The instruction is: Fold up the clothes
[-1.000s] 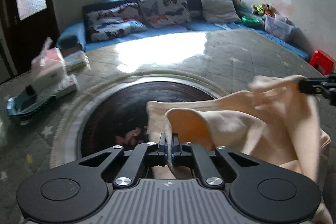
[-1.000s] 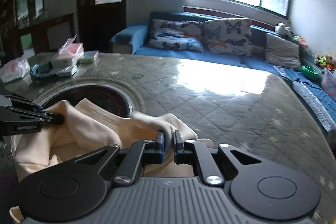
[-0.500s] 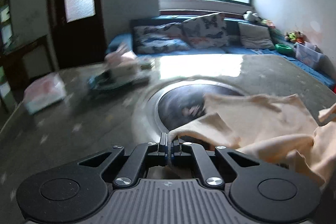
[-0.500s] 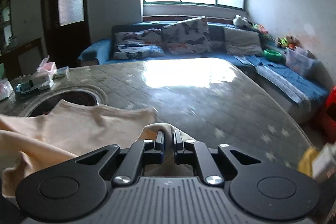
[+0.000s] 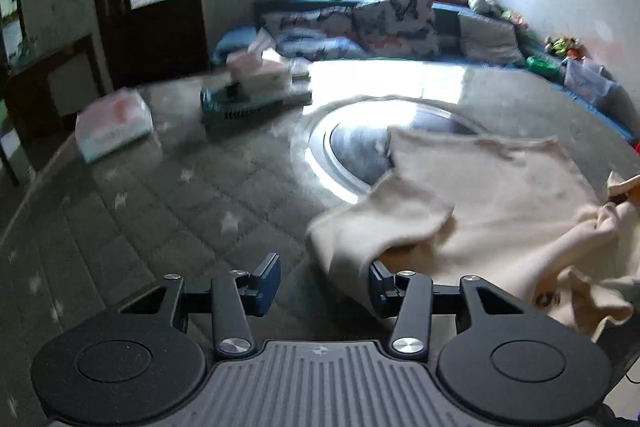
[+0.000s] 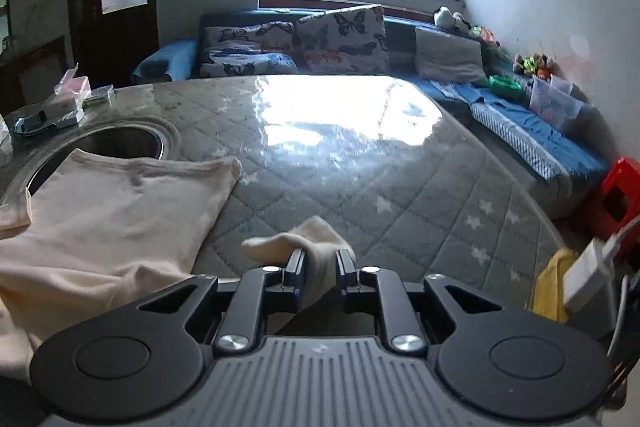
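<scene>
Round counter (image 6: 400,179) with a grey quilted, star-printed cover under glossy film; dark circular inset with a metal rim (image 5: 320,163) at centre. Cream soft-knit garment (image 5: 492,203) lies spread and rumpled on the counter, its far edge over the inset. Left gripper (image 5: 324,285): fingers have just been opening, now wide, a cloth corner loose by the right pad. Right gripper (image 6: 319,269): fingers narrow, just eased apart, a cloth fold between them.
</scene>
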`<state>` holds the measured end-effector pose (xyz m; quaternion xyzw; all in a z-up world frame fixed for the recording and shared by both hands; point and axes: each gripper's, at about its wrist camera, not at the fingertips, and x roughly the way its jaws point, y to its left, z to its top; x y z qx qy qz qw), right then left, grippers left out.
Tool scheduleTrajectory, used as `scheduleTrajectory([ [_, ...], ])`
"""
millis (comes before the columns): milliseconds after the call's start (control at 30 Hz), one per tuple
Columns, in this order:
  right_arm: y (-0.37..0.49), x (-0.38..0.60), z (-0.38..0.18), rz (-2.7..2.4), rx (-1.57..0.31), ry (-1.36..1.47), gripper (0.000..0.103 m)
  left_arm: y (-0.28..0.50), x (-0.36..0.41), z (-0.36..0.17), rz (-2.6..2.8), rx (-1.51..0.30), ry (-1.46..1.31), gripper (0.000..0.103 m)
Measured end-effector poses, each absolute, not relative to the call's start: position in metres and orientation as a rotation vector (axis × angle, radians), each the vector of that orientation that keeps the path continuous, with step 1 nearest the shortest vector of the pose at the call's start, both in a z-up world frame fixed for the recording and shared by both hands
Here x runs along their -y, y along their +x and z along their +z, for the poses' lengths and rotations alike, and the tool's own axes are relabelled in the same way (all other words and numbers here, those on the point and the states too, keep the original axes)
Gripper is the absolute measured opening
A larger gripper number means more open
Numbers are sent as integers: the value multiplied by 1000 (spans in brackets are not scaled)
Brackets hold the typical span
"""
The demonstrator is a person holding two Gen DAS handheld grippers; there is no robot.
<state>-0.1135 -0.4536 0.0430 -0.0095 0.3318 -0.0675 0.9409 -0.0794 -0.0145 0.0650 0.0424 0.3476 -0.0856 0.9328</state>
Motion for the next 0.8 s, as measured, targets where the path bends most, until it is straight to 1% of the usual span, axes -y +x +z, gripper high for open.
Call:
scheduleTrajectory([
  [133,-106,450,53,-103,-661,-30,16,-71,22,79,-211,-659,115,49],
  [267,-89,444,59,-62,-643,-18,16,-48,37,81,-222,-648,130,49],
  [333,-78,438,59,-23,-642,-6,17,-31,48,80,-240,-663,124,49],
  [400,-64,431,57,16,-651,5,24,-13,59,77,-248,-687,115,49],
  [533,-33,421,47,78,-691,39,24,23,83,65,-266,-726,136,49],
  [600,-18,418,41,93,-709,49,26,39,93,58,-270,-746,142,49],
  [800,19,416,21,107,-777,48,27,69,119,37,-281,-772,178,47],
])
